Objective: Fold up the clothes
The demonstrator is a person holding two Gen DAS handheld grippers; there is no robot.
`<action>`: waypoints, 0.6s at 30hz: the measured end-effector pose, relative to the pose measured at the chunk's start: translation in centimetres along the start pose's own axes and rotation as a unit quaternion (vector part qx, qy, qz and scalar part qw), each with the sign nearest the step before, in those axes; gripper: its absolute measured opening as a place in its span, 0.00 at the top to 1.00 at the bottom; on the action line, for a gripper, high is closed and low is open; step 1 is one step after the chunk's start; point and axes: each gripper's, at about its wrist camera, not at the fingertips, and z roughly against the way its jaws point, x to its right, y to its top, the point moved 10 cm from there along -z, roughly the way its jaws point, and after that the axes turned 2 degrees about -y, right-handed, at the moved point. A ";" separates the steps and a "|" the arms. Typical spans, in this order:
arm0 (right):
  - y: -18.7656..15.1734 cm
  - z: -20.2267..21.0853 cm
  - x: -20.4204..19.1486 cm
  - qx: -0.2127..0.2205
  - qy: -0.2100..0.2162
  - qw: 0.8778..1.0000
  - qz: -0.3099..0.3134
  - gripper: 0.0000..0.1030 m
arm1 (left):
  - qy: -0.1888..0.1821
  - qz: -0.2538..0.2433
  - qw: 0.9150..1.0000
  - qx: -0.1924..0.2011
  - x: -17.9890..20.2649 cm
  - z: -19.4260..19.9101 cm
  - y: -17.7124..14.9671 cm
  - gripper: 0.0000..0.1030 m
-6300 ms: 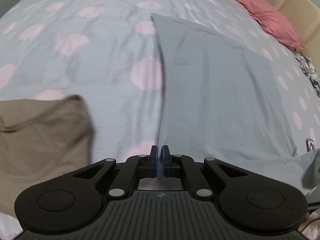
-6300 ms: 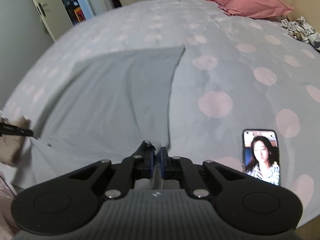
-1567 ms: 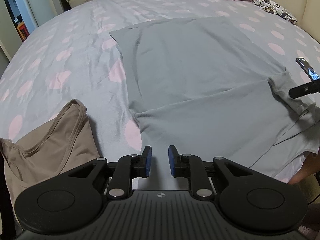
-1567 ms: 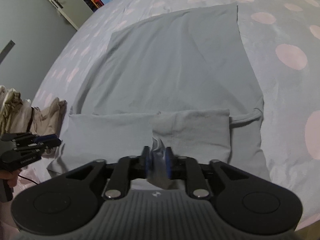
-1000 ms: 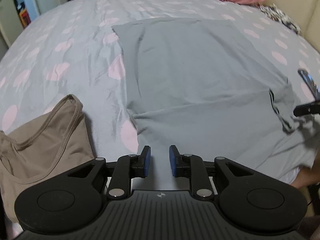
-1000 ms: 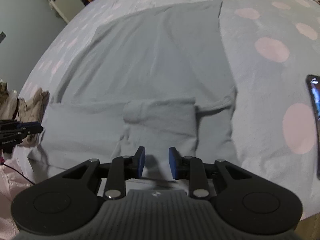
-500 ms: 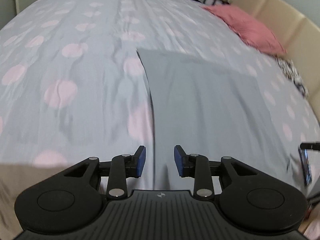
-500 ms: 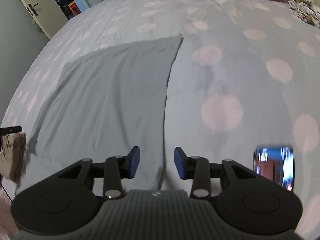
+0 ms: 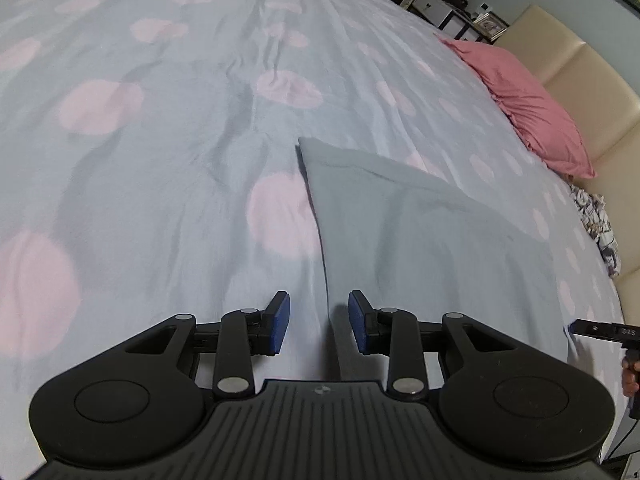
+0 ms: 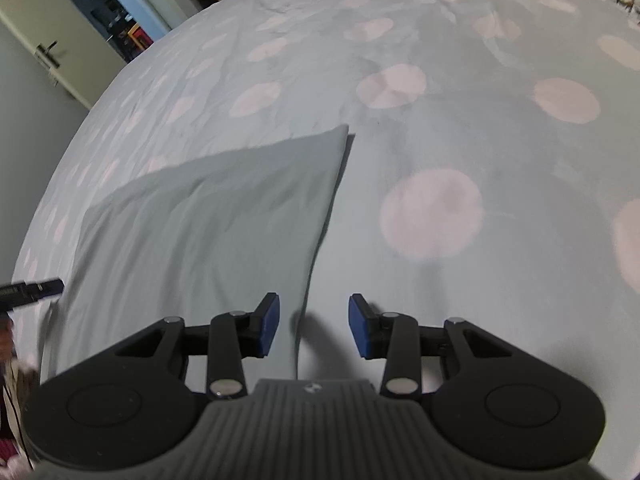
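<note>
— Left wrist view: why does the left gripper (image 9: 319,322) gape wide, holding nothing?
— It straddles one side edge of the shirt (image 9: 420,240) spread flat on the bed (image 9: 160,140); the right gripper (image 10: 313,326), equally wide, straddles the other.

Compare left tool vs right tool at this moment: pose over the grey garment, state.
1. The left tool straddles the grey garment's left edge; the right tool straddles its right edge.
2. The garment lies mostly under the left tool's right finger, but under the right tool's left finger.

Shared: both are open and empty, blue pads apart, low over the polka-dot bedsheet, each pointing along an edge toward a far corner.
</note>
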 end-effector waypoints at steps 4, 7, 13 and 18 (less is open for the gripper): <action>2.6 -2.8 0.2 0.002 0.011 1.000 -0.003 0.59 | -0.033 0.001 0.999 0.021 -0.6 -1.6 2.1 0.72; 4.4 -4.1 0.4 0.005 0.023 1.000 -0.009 0.59 | -0.049 0.001 0.998 0.035 -0.9 -2.8 3.9 0.72; 7.5 -5.5 0.8 0.024 0.050 0.998 -0.032 0.60 | -0.055 -0.009 0.997 0.058 -0.2 -5.3 7.3 0.74; 9.3 -6.1 0.5 0.040 0.042 0.998 -0.030 0.93 | -0.044 -0.024 0.996 0.071 0.4 -5.6 7.8 0.97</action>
